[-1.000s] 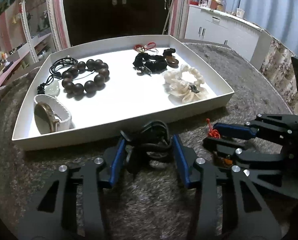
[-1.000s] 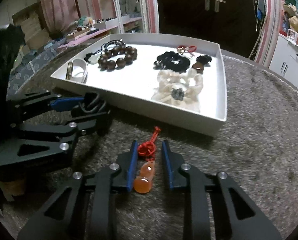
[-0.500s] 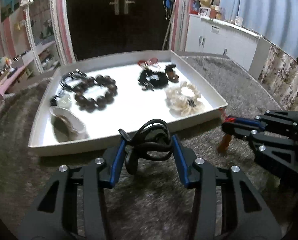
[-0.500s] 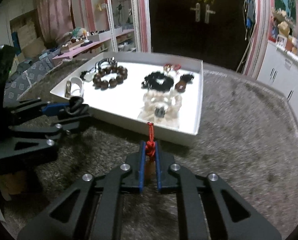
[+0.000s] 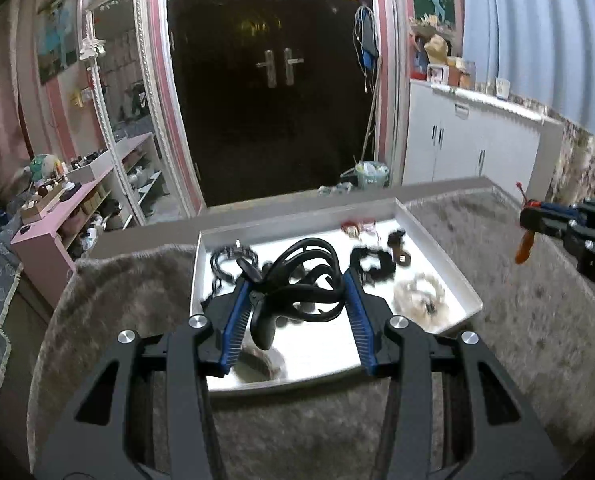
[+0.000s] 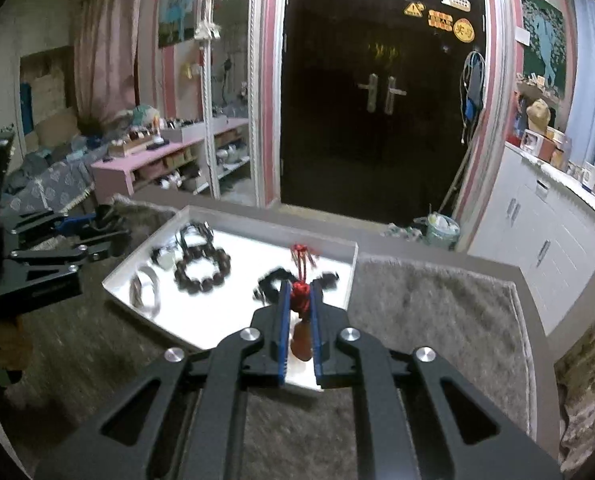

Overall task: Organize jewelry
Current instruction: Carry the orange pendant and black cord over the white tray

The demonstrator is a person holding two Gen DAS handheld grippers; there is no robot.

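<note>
Surface: your white tray [image 5: 437, 242] sat on grey shaggy carpet [image 5: 517, 320].
Room: dark double door [image 5: 277, 80] stood beyond.
Left gripper [image 5: 297, 280]: you clamped a black cord [image 5: 305, 280].
Right gripper [image 6: 299, 300]: you pinched an orange pendant [image 6: 301, 340].

Both wrist cams ride raised, angled down past their fingers toward the white tray [image 5: 437, 240] [image 6: 349, 276], dark door [image 5: 275, 68] [image 6: 381, 92] ahead; the tray contents are blurry.

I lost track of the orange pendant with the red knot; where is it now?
The orange pendant hangs by its red knot between the right gripper's fingers, raised over the near right corner of the white tray.
</note>
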